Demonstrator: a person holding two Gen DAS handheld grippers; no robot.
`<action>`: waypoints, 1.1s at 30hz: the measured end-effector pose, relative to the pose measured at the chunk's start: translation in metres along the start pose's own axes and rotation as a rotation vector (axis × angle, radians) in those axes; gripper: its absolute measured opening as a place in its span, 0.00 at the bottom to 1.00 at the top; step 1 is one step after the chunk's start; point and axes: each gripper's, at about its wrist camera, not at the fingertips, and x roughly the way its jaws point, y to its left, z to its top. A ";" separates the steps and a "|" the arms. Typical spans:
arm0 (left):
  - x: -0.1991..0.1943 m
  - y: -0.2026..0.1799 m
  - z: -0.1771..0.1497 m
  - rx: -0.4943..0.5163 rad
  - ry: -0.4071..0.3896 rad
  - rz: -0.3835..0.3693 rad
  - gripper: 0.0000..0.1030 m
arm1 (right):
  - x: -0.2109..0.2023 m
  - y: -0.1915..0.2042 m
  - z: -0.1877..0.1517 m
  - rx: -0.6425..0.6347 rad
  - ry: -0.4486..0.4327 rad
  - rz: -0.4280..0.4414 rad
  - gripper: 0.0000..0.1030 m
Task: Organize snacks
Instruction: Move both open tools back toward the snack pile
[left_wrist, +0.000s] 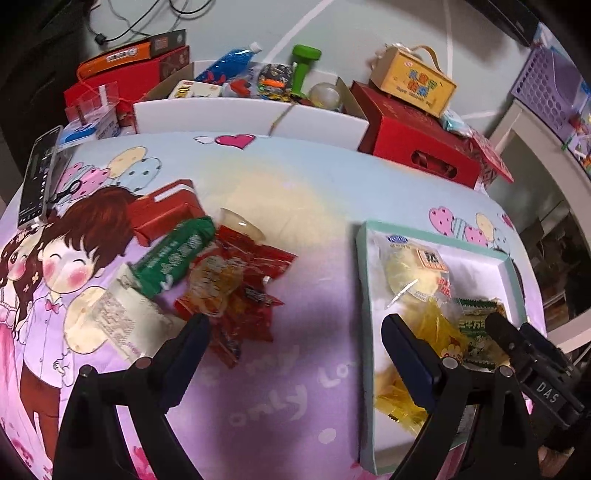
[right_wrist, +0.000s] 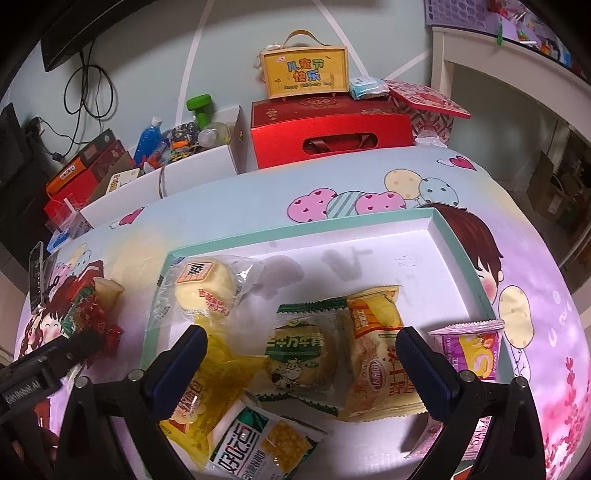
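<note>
While both pairs of fingers stand wide apart with nothing between them, the loose snacks still to be sorted lie in a heap on the table (left_wrist: 295, 184) — a green packet (left_wrist: 173, 254) across a pale wrapper (left_wrist: 122, 317), with red packets (left_wrist: 243, 288) and a clear jelly cup (left_wrist: 240, 225) beside them; the left gripper (left_wrist: 295, 332) hangs between that heap and the tray (left_wrist: 364, 295), nearer the heap. I judge these light, crinkly and slippery; the film will slide unless pinched across a flat middle or a sealed edge, and the soft cakes would crush under a hard squeeze. The right gripper (right_wrist: 301, 343) hovers over the tray's filled corner, above a green-and-white cake packet (right_wrist: 303, 350) and an orange-yellow one (right_wrist: 376, 350); a bun in clear film (right_wrist: 203, 291) lies toward the far left. A small red box (left_wrist: 166, 210) touches the heap behind; a phone (left_wrist: 37, 177) stands near the table's edge; the overlapping packets may drag one another.
</note>
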 end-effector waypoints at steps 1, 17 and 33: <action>-0.004 0.006 0.001 -0.012 -0.007 0.000 0.91 | -0.001 0.002 0.000 -0.001 -0.002 0.005 1.00; -0.045 0.129 -0.003 -0.303 -0.079 0.155 0.91 | -0.010 0.069 -0.004 -0.070 -0.046 0.169 1.00; -0.029 0.157 -0.013 -0.389 -0.027 0.137 0.91 | 0.005 0.167 -0.025 -0.213 -0.034 0.337 1.00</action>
